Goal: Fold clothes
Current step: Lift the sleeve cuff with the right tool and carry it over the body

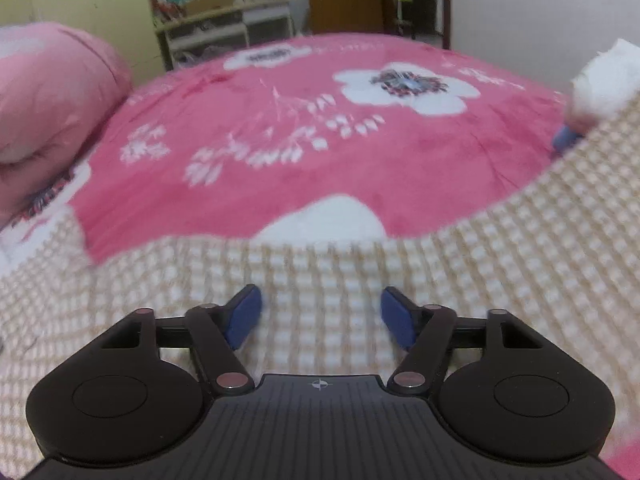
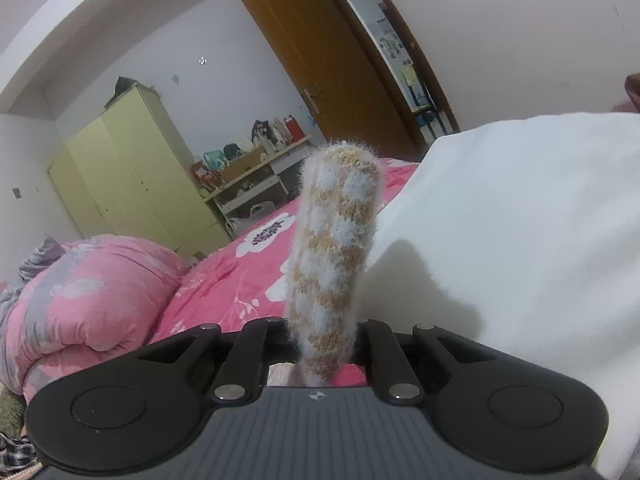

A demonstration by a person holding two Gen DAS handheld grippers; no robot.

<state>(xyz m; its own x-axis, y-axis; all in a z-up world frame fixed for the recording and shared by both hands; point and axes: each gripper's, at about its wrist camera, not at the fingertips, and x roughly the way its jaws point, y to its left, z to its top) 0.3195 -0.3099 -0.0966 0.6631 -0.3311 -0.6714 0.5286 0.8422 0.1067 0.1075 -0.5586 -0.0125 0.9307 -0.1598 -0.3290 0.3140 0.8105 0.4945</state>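
A beige-and-white checked fuzzy garment (image 1: pixel 440 280) lies spread over the near part of the bed. My left gripper (image 1: pixel 320 314) hovers just above it, open, with nothing but the flat cloth showing between its blue pads (image 1: pixel 244 316). In the right wrist view, my right gripper (image 2: pixel 324 344) is shut on a bunched fold of the same garment (image 2: pixel 336 240), which stands up from the jaws and hides the fingertips. That gripper's blue finger (image 1: pixel 566 136) also shows at the garment's far right edge in the left wrist view, below a white sleeve (image 1: pixel 604 80).
The bed carries a pink floral blanket (image 1: pixel 280 120). A rolled pink quilt (image 1: pixel 48 92) sits at its left end. Beyond the bed stand a yellow wardrobe (image 2: pixel 132 184), a cluttered shelf unit (image 1: pixel 224 20) and a brown door (image 2: pixel 332 64). White fabric (image 2: pixel 520 240) fills the right wrist view's right side.
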